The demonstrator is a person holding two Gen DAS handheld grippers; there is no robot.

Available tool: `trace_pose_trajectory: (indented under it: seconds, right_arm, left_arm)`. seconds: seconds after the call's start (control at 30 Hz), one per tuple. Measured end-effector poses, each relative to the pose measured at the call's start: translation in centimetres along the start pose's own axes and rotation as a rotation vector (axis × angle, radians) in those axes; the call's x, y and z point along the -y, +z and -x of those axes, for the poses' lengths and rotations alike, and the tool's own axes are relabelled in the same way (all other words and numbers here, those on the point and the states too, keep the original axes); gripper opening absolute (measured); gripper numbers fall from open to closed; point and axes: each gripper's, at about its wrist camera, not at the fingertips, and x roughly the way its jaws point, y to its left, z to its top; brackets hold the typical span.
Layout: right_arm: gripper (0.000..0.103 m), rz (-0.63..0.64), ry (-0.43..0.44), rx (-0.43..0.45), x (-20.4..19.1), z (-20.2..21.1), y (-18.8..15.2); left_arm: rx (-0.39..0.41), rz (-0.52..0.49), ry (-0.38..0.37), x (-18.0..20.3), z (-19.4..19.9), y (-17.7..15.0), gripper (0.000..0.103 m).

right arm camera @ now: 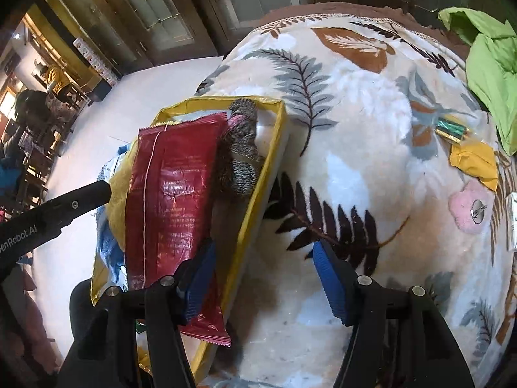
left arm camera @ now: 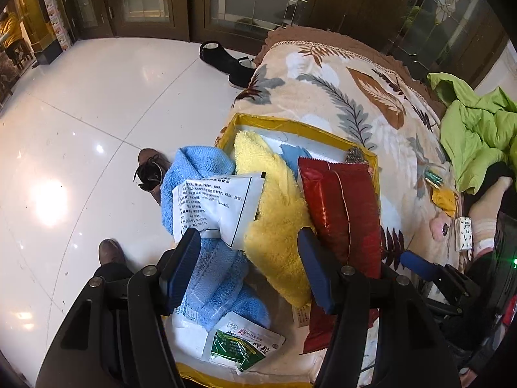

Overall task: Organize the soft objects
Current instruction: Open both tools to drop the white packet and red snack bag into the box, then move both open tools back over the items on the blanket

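Above the yellow-rimmed tray, both the left claw and right claw hover wide apart, empty.

— What's under the red packet?

— Much of the grey knitted thing; only its right side shows. The yellow towel and blue towel cover most of the tray's floor.

— The sachets' print?

— Too small to read on the white sachet and the green sachet.

— And the right edge?

— The green jacket is cut off there — the white box too.
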Motion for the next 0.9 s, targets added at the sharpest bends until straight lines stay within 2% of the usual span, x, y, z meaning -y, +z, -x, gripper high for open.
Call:
trace_pose_trajectory:
  seconds: [0.1, 0.27, 0.4, 0.5, 0.57, 0.9]
  right_arm:
    - [0.064, -0.026, 0.017, 0.035, 0.8, 1.3, 0.1]
    - [0.065, -0.032, 0.088, 0.091, 1.4, 3.6, -0.3]
    - [0.067, 0.006, 0.069, 0.141, 1.6, 5.4, -1.3]
    - [0.067, 0.023, 0.050, 0.173, 2.5, 6.7, -2.0]
    - [0.068, 0.022, 0.036, 0.190, 3.4, 7.4, -2.4]
    - [0.069, -0.107, 0.010, 0.221, 10.5, 9.5, -4.4]
  left_arm:
    - [0.031, -0.025, 0.005, 0.7, 0.5, -0.3, 0.061]
    - [0.114, -0.097, 0.056, 3.3, 1.6, -1.4, 0.061]
    - [0.160, -0.146, 0.068, 6.0, 2.1, -2.2, 0.061]
    - [0.187, -0.175, 0.069, 8.1, 2.4, -2.6, 0.071]
    - [0.204, -0.198, 0.063, 9.5, 2.6, -2.9, 0.072]
    - [0.219, -0.298, 0.053, 16.0, 2.0, -3.7, 0.072]
